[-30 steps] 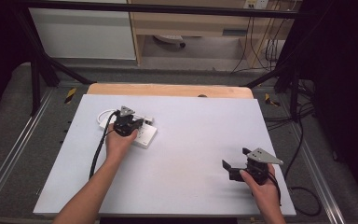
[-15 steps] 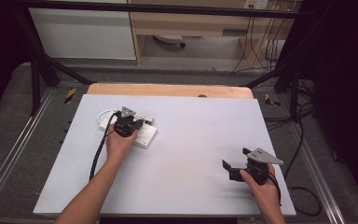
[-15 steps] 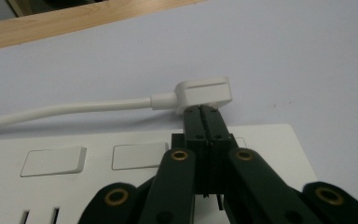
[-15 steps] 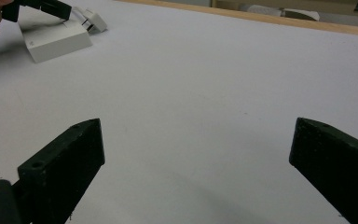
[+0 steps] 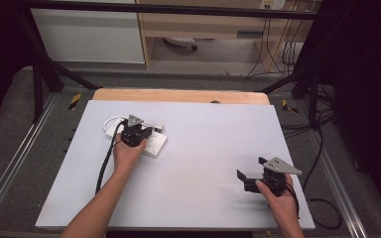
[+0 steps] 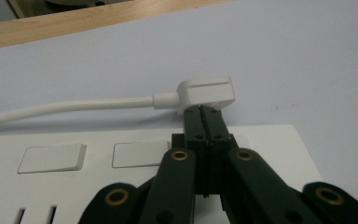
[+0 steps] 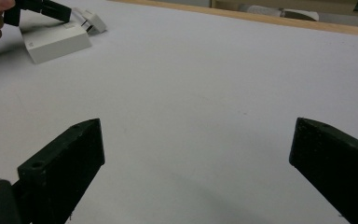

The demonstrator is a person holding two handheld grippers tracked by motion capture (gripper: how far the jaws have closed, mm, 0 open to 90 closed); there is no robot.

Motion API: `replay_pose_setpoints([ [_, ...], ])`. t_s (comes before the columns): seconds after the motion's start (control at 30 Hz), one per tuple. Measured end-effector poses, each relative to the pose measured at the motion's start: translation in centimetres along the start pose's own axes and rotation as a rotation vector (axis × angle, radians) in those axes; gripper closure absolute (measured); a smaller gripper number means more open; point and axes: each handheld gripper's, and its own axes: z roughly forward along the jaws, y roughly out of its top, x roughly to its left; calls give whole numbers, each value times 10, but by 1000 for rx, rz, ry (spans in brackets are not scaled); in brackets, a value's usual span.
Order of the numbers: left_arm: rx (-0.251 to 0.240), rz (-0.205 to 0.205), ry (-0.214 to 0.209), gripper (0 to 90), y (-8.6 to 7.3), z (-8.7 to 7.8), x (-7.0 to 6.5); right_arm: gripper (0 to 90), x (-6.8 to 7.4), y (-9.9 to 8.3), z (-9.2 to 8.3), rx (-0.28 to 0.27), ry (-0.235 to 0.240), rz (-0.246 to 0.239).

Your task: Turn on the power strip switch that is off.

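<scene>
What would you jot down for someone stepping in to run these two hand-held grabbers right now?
Left gripper: jaws closed together, tips at the white plug, above the white power strip at the table's far left; whether it pinches anything, I cannot tell.
Right gripper: jaws wide open, holding nothing, over bare table at near right.
Done: the left has reached the plug.
Left: probably handling the plug; the right is free to steady the strip.
</scene>
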Motion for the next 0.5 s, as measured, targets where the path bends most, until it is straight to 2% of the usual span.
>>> replay_pose_setpoints([
  [0.1,-18,13,0,900,2,-1,0,36,0,0,0,-1,0,3],
  [0.5,-22,0,-16,900,2,-1,2,36,0,0,0,-1,0,1],
])
